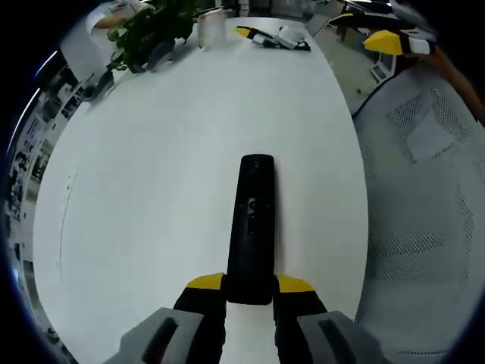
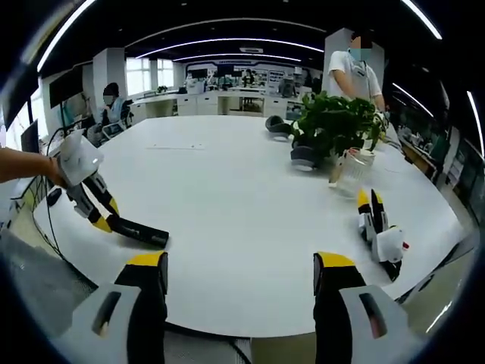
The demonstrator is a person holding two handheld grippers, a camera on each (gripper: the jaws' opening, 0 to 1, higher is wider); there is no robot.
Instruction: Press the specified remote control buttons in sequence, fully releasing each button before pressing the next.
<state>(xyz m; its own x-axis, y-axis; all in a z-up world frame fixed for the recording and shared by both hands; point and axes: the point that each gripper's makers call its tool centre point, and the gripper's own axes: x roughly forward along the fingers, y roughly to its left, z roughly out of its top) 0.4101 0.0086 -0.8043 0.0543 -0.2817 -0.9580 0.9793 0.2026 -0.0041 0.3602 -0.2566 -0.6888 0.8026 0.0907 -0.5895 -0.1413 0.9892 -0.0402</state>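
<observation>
White and wide, the surface (image 1: 151, 189) carries the remote control (image 1: 251, 227) near one edge, its near end clamped by the left gripper (image 1: 250, 292). Well apart, the right gripper (image 2: 239, 277) hangs unclenched and grasps nothing. A hard press could tilt the remote in that end-only grip.

In the left gripper view the remote (image 1: 252, 227) lies on the tabletop (image 1: 151, 189), its near end between the left gripper's (image 1: 251, 292) fingers (image 1: 206, 283). Beyond it, at the far edge, stand a plant (image 1: 151, 30) and a jar (image 1: 212, 30), with a spare gripper (image 1: 273, 36) lying to their right. A chair (image 1: 424, 189) stands right of the tabletop. In the right gripper view the right gripper (image 2: 241, 274) hangs over the near edge.
</observation>
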